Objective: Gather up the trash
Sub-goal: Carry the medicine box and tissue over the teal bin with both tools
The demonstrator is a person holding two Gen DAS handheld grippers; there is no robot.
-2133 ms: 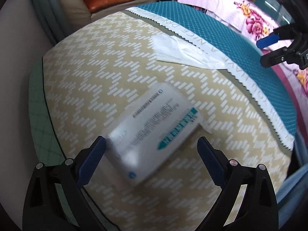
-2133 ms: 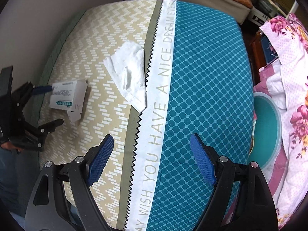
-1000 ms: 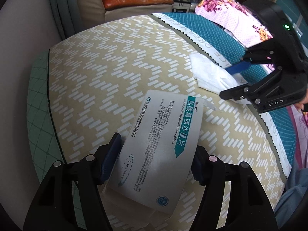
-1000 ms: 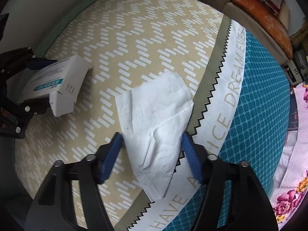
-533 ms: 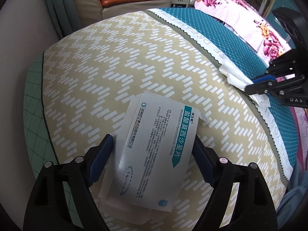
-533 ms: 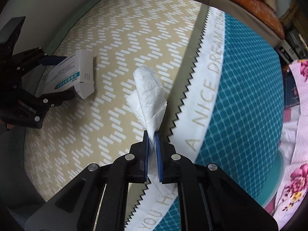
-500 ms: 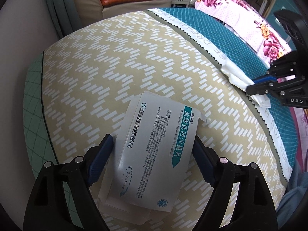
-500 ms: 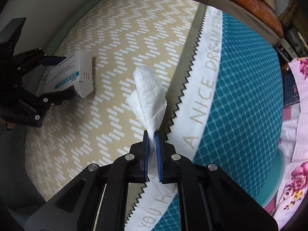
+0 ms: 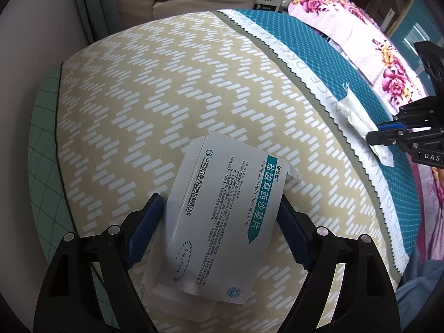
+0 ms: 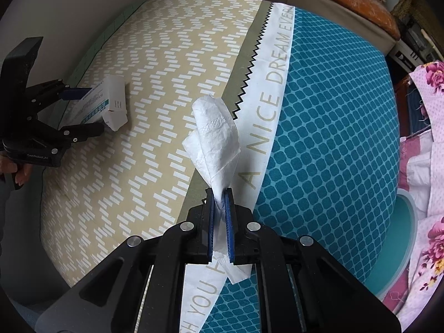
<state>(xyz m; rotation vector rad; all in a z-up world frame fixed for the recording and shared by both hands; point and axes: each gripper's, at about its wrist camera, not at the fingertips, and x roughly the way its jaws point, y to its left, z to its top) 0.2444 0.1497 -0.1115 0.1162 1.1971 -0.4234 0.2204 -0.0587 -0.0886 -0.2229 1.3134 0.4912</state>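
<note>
Pinching tissue (image 10: pixel 215 136) between closed right gripper (image 10: pixel 219 202) fingers; left gripper (image 9: pixel 219 213) straddling medicine box (image 9: pixel 222 216) on bedspread (image 9: pixel 155 88), fingers apart, grip unclear.

Tissue (image 10: pixel 215 138) now between right tongs (image 10: pixel 219 211)

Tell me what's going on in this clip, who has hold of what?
A person is clearing trash off a bed with two handheld claws. The right claw is shut on a crumpled white tissue, lifted above the bedspread. The left claw straddles a medicine box with an open end flap; whether it grips the box is unclear.
</note>
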